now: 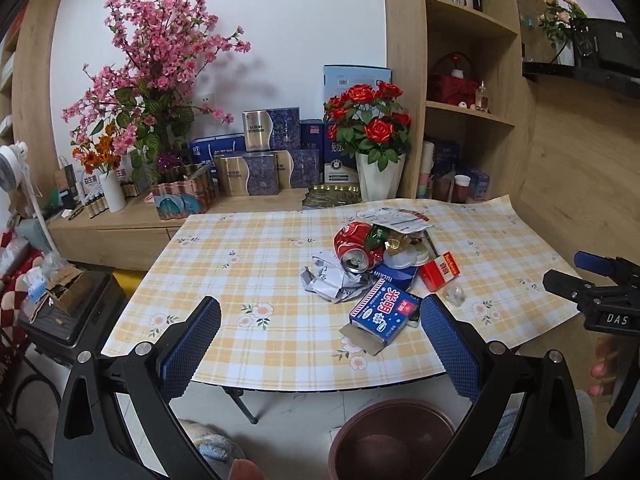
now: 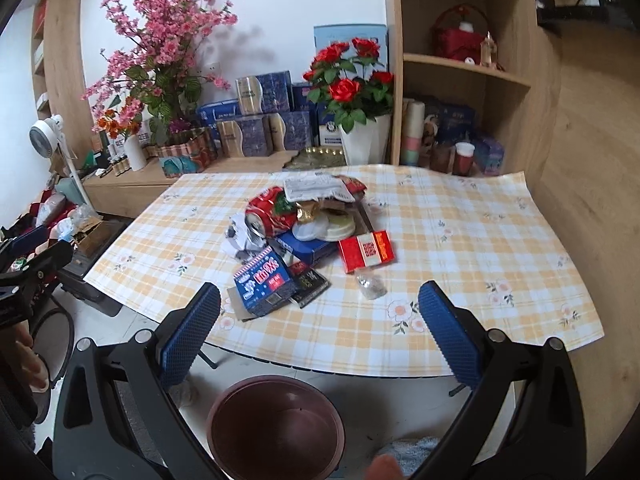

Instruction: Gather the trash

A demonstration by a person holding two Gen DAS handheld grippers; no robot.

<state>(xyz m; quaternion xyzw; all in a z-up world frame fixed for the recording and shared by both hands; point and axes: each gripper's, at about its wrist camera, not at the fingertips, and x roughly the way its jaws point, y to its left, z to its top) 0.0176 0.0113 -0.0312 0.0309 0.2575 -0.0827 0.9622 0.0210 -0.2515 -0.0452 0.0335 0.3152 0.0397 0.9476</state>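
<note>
Both tongs, left (image 1: 320,332) and right (image 2: 319,316), gape wide and empty off the tabletop's (image 1: 248,240) near edge; the blue box (image 1: 385,316) lies just ahead of the left, nearest, long axis slanting away rightward, bin (image 2: 276,428) below

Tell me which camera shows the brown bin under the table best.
Right wrist view: the brown bin shows its full rim and inside, between the open fingers. In the left wrist view the bin is cropped by the frame's bottom edge.

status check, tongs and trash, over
Left tongs open, empty. Right tongs open, empty. Trash pile untouched on table; bin below the near edge. Nothing in the way.
</note>
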